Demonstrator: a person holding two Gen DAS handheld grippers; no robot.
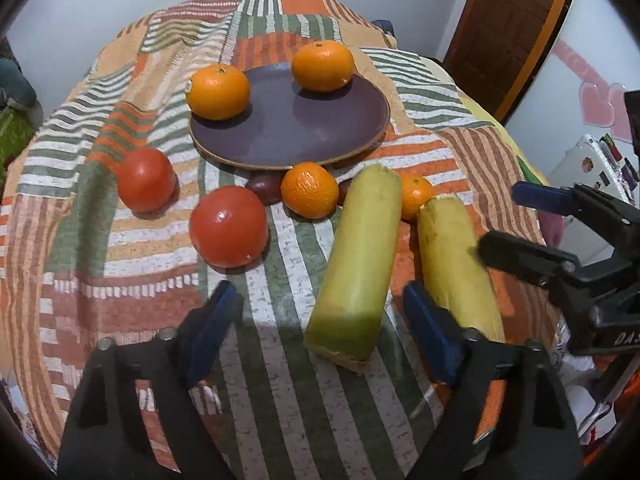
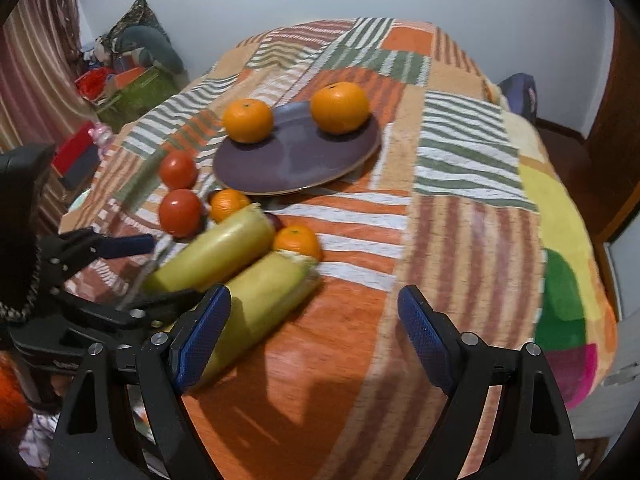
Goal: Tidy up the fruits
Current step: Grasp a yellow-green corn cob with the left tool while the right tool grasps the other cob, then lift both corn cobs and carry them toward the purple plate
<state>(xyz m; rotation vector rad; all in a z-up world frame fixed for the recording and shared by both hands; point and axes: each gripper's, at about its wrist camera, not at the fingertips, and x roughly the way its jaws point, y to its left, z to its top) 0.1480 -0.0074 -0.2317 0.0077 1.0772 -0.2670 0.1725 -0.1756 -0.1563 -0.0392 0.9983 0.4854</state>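
Note:
A purple plate (image 1: 304,128) on the patterned blanket holds two oranges (image 1: 218,92) (image 1: 323,65). In front of it lie two tomatoes (image 1: 146,179) (image 1: 228,226), two small mandarins (image 1: 308,189) (image 1: 416,196), a dark plum (image 1: 264,188) and two yellow-green ears of corn. My left gripper (image 1: 320,320) is open around the near end of the left ear (image 1: 356,264), its pads clear of it. My right gripper (image 2: 314,320) is open too; the right ear (image 2: 268,300) runs beside and behind its left finger (image 2: 204,332). From the left wrist, the right gripper (image 1: 500,218) hangs over that ear (image 1: 456,264).
The blanket (image 2: 460,240) drops off at its edges all round. A wooden door (image 1: 508,32) and a stickered laptop (image 1: 592,168) stand to the right. Boxes and cushions (image 2: 132,76) are piled at the left by the wall.

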